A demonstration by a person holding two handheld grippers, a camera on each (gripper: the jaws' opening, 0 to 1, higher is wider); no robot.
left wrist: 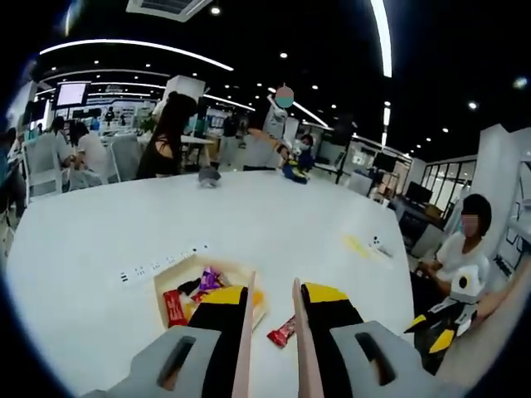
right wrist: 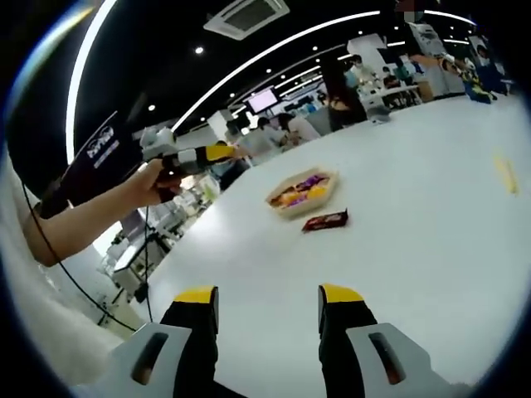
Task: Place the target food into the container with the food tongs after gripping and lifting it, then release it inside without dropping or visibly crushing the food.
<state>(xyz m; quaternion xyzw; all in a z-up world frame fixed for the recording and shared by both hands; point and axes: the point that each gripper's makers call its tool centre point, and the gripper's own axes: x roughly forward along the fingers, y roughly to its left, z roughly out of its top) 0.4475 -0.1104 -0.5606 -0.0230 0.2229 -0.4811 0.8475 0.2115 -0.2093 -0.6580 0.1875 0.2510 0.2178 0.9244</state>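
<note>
A shallow beige container sits on the white table and holds several wrapped snacks, red, purple and orange. A red wrapped snack bar lies on the table just right of it. My left gripper hovers above them with the food tongs between its jaws; the two pale tong arms stand apart, and the bar shows in the gap near their tips. In the right gripper view the container and the bar lie far ahead. My right gripper is open and holds nothing.
A white power strip lies left of the container. A small white item and a yellow strip rest at the table's right. People sit around the far edge and to the right. A hand holds the left gripper at the upper left.
</note>
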